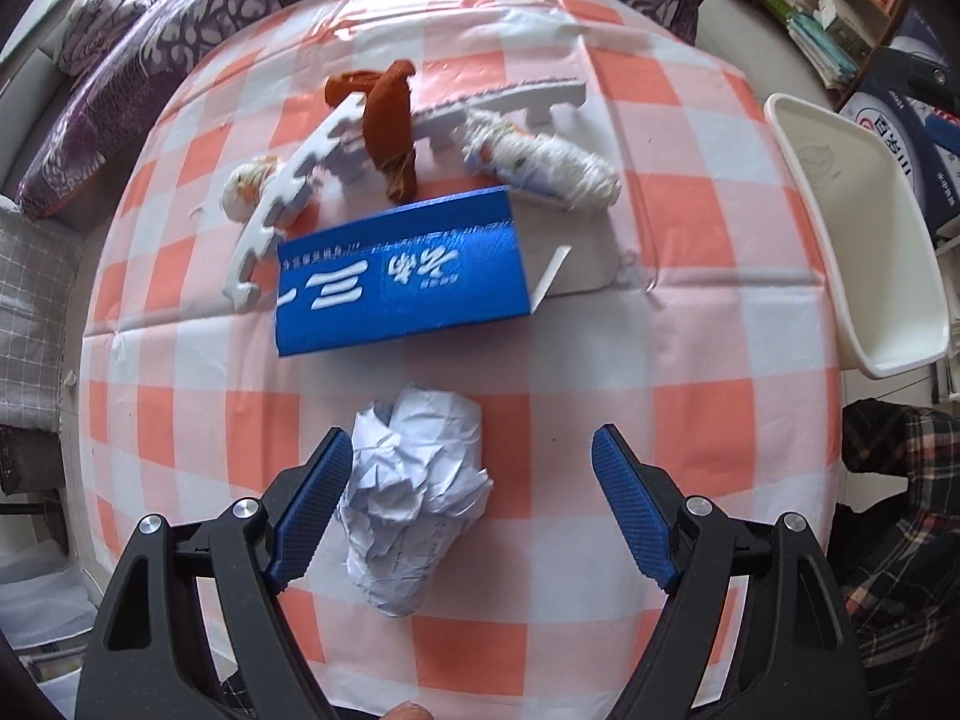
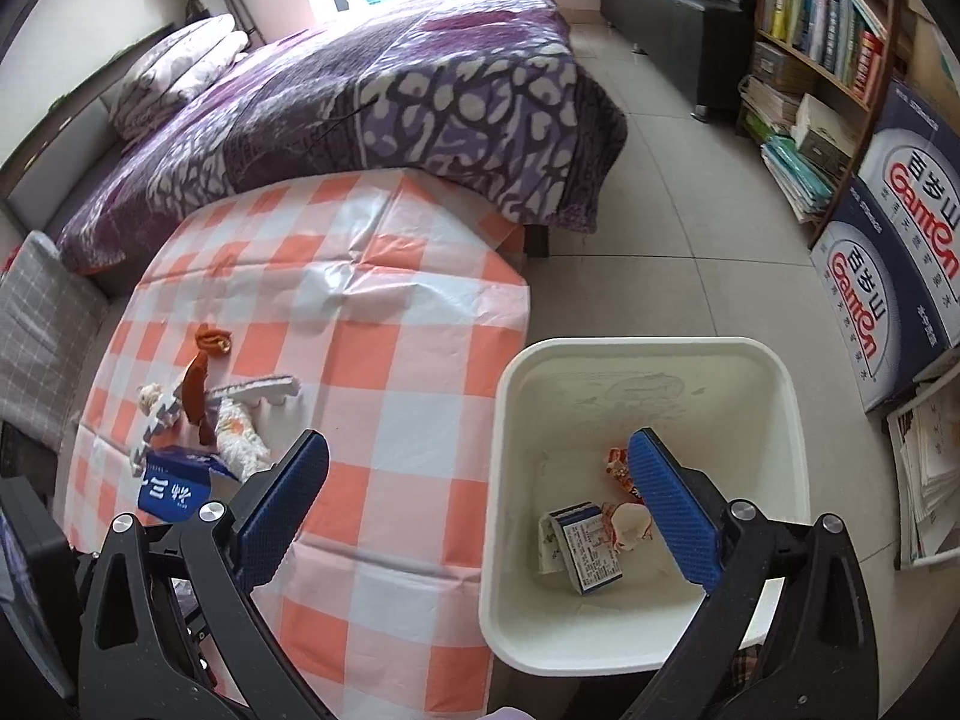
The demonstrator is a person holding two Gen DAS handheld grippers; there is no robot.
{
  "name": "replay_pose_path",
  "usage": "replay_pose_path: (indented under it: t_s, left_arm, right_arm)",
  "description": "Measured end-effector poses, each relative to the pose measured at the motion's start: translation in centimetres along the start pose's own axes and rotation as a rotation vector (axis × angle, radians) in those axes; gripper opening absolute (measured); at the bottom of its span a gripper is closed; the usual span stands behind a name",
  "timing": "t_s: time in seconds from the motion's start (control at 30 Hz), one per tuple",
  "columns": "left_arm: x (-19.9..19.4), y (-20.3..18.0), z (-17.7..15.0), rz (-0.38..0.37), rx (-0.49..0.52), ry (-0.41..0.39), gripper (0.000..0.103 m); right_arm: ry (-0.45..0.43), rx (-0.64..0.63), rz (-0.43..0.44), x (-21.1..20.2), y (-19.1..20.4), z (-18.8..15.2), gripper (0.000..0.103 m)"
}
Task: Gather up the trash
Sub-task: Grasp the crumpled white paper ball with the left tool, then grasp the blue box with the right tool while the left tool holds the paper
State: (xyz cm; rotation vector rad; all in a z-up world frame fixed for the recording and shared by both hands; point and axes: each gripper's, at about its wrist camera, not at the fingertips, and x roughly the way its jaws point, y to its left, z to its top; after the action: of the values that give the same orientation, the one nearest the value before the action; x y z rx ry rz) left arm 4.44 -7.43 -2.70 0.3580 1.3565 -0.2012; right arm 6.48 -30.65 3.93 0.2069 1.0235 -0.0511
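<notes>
A crumpled paper ball (image 1: 414,498) lies on the checkered counter (image 1: 600,360), between the wide-open fingers of the left hand-held gripper (image 1: 471,456), not yet pinched. This looks like the pickup step, so next the fingers need to close on it. The right hand-held gripper (image 2: 480,468) hangs open and empty over the white bin (image 2: 504,420) beside the counter, which already holds a few scraps.

Beyond the paper ball (image 1: 414,498) we meet the blue box (image 1: 399,288); bare cloth (image 1: 690,420) lies right of the ball.
</notes>
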Motion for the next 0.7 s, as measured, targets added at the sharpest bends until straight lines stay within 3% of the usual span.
replay_pose_path:
  t_s: [0.33,0.37,0.5,0.7]
  left_arm:
    - [2.6,2.9,-2.0,-0.027,0.023,0.057,0.079]
    - [2.9,3.3,-2.2,-0.025,0.011,0.059,0.076]
    - [2.9,5.5,-2.5,-0.096,-0.049,0.065,0.046]
    - [2.2,9.0,-2.8,-0.133,-0.126,0.048,0.043]
  right_arm:
    - [0.043,-0.375,0.077,2.3,10.0,-1.7,0.096]
    - [0.043,-0.402,0.087,2.5,10.7,-1.8,0.096]
    - [0.043,-0.517,0.123,3.1,13.5,-2.6,0.096]
    - [0.041,-0.758,0.194,3.9,18.2,-4.6,0.096]
